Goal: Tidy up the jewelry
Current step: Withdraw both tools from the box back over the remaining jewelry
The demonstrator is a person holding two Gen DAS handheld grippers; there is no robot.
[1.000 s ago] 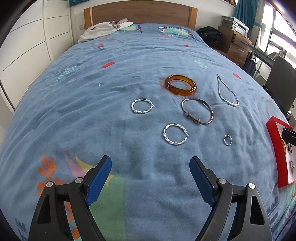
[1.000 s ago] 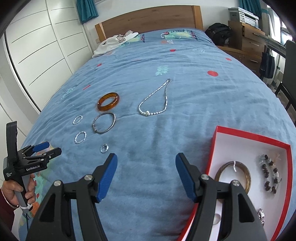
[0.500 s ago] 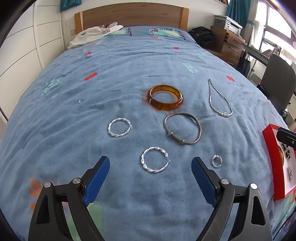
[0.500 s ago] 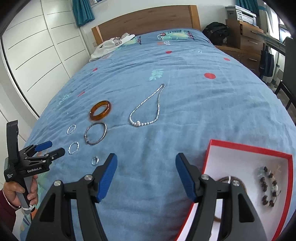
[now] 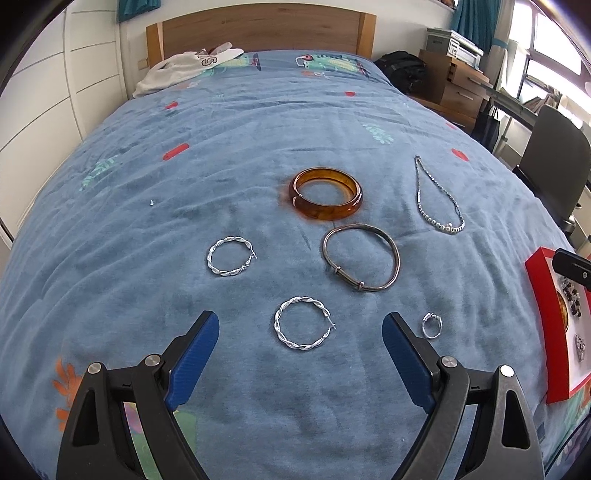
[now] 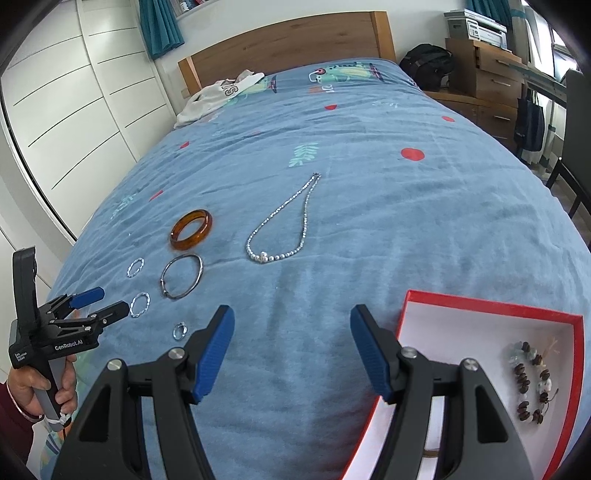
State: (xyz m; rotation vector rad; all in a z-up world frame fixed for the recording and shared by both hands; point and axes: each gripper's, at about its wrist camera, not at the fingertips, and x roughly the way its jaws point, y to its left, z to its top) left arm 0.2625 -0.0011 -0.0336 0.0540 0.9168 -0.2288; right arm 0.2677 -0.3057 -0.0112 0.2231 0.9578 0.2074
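Observation:
Jewelry lies on the blue bedspread: an amber bangle (image 5: pixel 325 199), a thin metal bangle (image 5: pixel 361 263), two twisted silver hoops (image 5: pixel 231 256) (image 5: pixel 303 328), a small ring (image 5: pixel 431 325) and a bead necklace (image 5: pixel 437 199). My left gripper (image 5: pixel 300 326) is open, its fingers on either side of the nearer hoop, just above it. My right gripper (image 6: pixel 291 321) is open and empty over bare bedspread beside the red box (image 6: pixel 491 306), which holds a bead bracelet (image 6: pixel 532 380). The left gripper also shows in the right wrist view (image 6: pixel 98 301).
The red box's edge (image 5: pixel 535 295) lies at the right of the left wrist view. A white garment (image 5: pixel 184 70) lies by the wooden headboard (image 5: pixel 258 26). White wardrobe doors (image 6: pixel 74 110) stand left of the bed; a dresser (image 6: pixel 484 74), backpack (image 6: pixel 428 62) and chair (image 5: pixel 554 170) stand right.
My left gripper has moved forward over the bed, so the nearer twisted hoop now lies between its fingers. My right gripper has drifted left, off the red box.

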